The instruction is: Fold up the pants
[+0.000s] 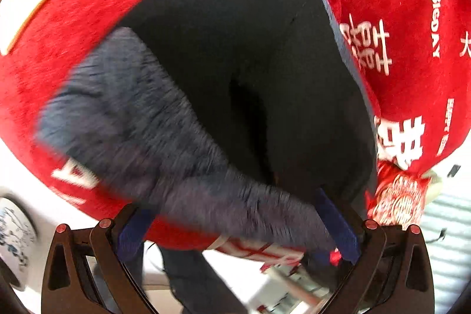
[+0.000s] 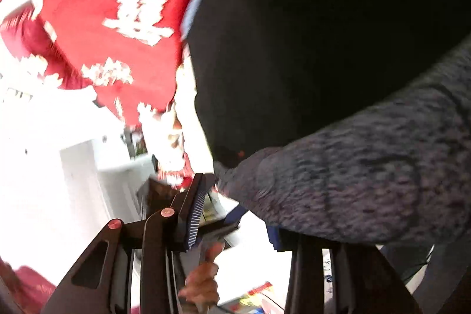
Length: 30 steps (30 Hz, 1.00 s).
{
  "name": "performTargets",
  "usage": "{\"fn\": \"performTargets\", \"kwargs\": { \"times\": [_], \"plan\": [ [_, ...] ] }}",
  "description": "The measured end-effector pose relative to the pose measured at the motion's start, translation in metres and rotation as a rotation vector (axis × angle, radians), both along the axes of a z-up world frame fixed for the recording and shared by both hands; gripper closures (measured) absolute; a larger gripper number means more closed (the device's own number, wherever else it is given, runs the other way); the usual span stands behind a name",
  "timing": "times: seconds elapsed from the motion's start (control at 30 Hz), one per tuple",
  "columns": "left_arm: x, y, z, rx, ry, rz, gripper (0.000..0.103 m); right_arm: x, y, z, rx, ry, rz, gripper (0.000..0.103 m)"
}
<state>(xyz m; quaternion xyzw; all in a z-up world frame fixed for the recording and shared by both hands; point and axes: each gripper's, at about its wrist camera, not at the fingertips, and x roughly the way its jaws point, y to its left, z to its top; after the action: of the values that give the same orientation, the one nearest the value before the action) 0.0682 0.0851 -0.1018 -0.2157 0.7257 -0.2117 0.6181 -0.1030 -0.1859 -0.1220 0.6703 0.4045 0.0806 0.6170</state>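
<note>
Black pants [image 1: 250, 55] lie on a red cloth with white characters [image 1: 397, 5]. Their fuzzy grey lining [image 1: 141, 119] is turned out and drapes toward the camera across my left gripper [image 1: 238, 228]. Its blue-padded jaws stand wide apart with the grey fabric lying over them. In the right wrist view the black pants [image 2: 309, 34] fill the upper right and the grey lining [image 2: 368, 175] hangs over my right gripper [image 2: 235, 214]. One ridged blue pad [image 2: 195, 214] shows; the other is mostly hidden under fabric. The jaws stand apart.
The red cloth [image 2: 117, 5] covers a raised surface whose edge falls away near the grippers. A red and white patterned item [image 1: 397, 202] sits at the pants' right edge. A blue and white ceramic piece [image 1: 14, 237] is at lower left. White furniture [image 2: 73, 167] stands below.
</note>
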Motion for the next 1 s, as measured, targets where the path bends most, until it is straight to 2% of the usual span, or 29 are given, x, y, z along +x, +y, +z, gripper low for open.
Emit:
{"fn": "performTargets", "kwargs": {
  "times": [0.1,0.13,0.2,0.27,0.3,0.33,0.47,0.57,0.67,0.73,0.77,0.8,0.83,0.87,0.93,1.0],
  "plan": [
    [0.004,-0.013,-0.002,0.047,-0.007,0.014,0.000,0.004,0.002,0.012,-0.018,-0.029,0.042,0.062],
    [0.004,-0.017,0.003,0.046,-0.034,-0.003,0.009,0.003,0.001,0.011,-0.019,-0.027,0.046,0.062],
    [0.005,-0.025,0.012,0.038,-0.075,-0.063,0.037,-0.001,0.000,0.007,-0.030,-0.005,0.042,0.062],
    [0.008,-0.030,0.019,0.021,-0.094,-0.108,0.038,-0.014,-0.006,-0.001,-0.035,0.029,0.013,0.060],
    [0.010,-0.032,0.024,0.006,-0.098,-0.124,0.048,-0.021,-0.009,-0.005,-0.032,0.040,-0.005,0.060],
    [0.013,-0.034,0.027,-0.012,-0.098,-0.139,0.052,-0.028,-0.011,-0.008,-0.029,0.051,-0.023,0.060],
    [0.018,-0.037,0.042,-0.072,-0.108,-0.189,0.052,-0.055,-0.014,-0.023,-0.035,0.112,-0.051,0.060],
    [0.019,-0.041,0.048,-0.085,-0.115,-0.241,0.052,-0.079,-0.023,-0.028,-0.024,0.115,-0.133,0.060],
    [0.020,-0.046,0.043,-0.069,-0.104,-0.273,0.052,-0.104,-0.041,-0.031,0.019,0.078,-0.289,0.060],
    [0.020,-0.046,0.034,-0.028,-0.095,-0.288,0.052,-0.121,-0.050,-0.037,0.102,0.054,-0.428,0.062],
    [0.019,-0.046,0.024,0.028,-0.092,-0.302,0.052,-0.128,-0.053,-0.039,0.136,0.050,-0.472,0.065],
    [0.019,-0.045,0.018,0.059,-0.085,-0.304,0.052,-0.134,-0.054,-0.039,0.147,0.057,-0.507,0.078],
    [0.019,-0.042,0.010,0.098,-0.066,-0.295,0.060,-0.139,-0.055,-0.035,0.129,0.083,-0.529,0.096],
    [0.019,-0.040,0.007,0.107,-0.058,-0.282,0.069,-0.143,-0.056,-0.031,0.107,0.124,-0.536,0.096],
    [0.021,-0.036,0.010,0.089,-0.050,-0.252,0.071,-0.145,-0.058,-0.015,0.062,0.153,-0.513,0.096],
    [0.023,-0.039,0.024,0.078,-0.083,-0.251,0.071,-0.138,-0.063,0.009,-0.023,0.153,-0.440,0.096]
  ]
}}
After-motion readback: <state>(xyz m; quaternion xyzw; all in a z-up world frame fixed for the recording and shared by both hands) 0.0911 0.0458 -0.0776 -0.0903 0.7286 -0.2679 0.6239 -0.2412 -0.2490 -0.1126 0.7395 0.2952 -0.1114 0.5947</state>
